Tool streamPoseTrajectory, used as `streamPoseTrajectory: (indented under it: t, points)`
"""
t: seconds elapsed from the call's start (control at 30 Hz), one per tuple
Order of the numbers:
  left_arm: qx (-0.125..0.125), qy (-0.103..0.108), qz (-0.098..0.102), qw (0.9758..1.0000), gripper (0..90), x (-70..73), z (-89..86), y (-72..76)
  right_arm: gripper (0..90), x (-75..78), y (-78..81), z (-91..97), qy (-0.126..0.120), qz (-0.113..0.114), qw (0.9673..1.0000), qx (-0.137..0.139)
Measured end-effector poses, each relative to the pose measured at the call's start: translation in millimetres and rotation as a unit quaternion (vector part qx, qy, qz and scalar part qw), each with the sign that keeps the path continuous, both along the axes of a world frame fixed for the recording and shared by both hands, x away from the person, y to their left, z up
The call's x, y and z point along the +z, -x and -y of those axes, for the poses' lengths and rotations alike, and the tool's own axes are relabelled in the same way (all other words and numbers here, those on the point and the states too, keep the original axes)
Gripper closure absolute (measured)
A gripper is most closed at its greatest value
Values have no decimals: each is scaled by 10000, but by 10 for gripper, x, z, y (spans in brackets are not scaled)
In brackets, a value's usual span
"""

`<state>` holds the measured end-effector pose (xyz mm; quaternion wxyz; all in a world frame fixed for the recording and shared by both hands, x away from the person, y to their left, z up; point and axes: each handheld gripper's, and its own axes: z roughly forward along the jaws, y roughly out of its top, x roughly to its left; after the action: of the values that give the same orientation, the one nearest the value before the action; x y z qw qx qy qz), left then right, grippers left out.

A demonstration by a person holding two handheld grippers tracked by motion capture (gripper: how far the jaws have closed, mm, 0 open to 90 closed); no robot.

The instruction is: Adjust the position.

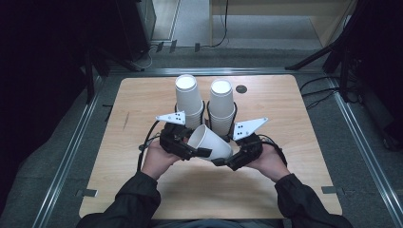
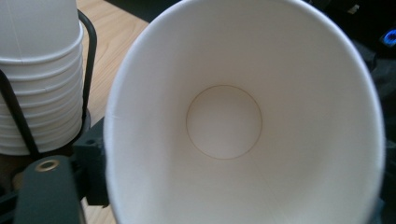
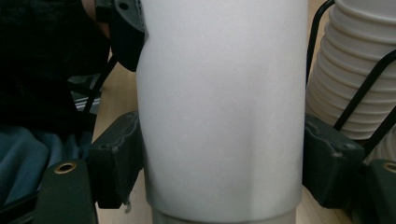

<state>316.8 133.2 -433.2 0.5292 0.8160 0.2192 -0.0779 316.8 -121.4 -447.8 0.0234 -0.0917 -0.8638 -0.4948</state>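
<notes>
Two tongs are meeting at one paper cup (image 1: 209, 141) lying tilted above the worktop (image 1: 142, 95): right tongs (image 1: 222, 160) are clenching its base, left tongs (image 1: 202, 152) are standing released at its mouth, facing along its axis

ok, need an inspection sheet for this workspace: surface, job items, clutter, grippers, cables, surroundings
Surface: wooden table, bare wood around the work.
Job's things: loose paper cup held tilted between both grippers; two cup stacks in black wire holders behind it.
Clutter: small dark round spot on the table; cannot tell what it is.
Grippers: right gripper clamped on the cup's side wall; left gripper at the cup's rim, grip unclear.
Cables: black cable trailing from the left gripper.
Surroundings: grey floor, dark stands at both sides.
</notes>
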Motion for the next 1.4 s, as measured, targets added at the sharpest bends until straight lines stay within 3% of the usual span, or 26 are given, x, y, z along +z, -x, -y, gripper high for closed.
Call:
streamPoseTrajectory:
  t: [0.27, 0.6, 0.67, 0.77, 0.83, 1.0, 1.03, 1.07, 1.1, 1.23, 1.27, 1.37, 1.4]
  points:
    - [-91, -285, 36, 9995, 192, 25, 28, 9, 233, -15, 10, -18, 174, -73, 9998, 44]
    - [-55, -356, -106, 9993, 194, 32, -78, -41, 179, -21, -31, 12, 285, -266, 9992, -41]
    - [-4, -516, 86, 9986, 195, 48, -114, -26, 178, -22, -41, 21, 291, -294, 9991, -15]
    - [-7, -639, 158, 9978, 193, 69, -162, -26, 173, -24, -61, 62, 338, -381, 9987, -29]
    - [-10, -834, 187, 9963, 191, 72, -195, -28, 173, -32, -73, 108, 420, -399, 9983, -78]
    - [-18, -974, 178, 9951, 185, 53, -237, -56, 173, -29, -71, 171, 484, -382, 9980, -140]
    - [-33, -1045, 195, 9943, 185, 45, -243, -68, 173, -28, -68, 186, 497, -394, 9979, -151]
    - [-89, -1255, 238, 9918, 183, 29, -243, -88, 173, -29, -64, 219, 530, -354, 9978, -203]
    - [-89, -1255, 238, 9918, 183, 29, -243, -88, 173, -29, -64, 219, 530, -354, 9978, -203]
    - [-222, -1704, 339, 9845, 182, -11, -214, -141, 173, -38, -64, 285, 519, -343, 9976, -320]
    - [-222, -1704, 339, 9845, 182, -11, -214, -141, 173, -38, -64, 285, 519, -343, 9976, -320]
    - [-365, -1937, 395, 9796, 181, -19, -160, -171, 169, -75, -69, 297, 595, -418, 9966, -376]
    - [-460, -2087, 444, 9759, 181, -17, -122, -194, 158, -88, -74, 293, 594, -466, 9964, -388]
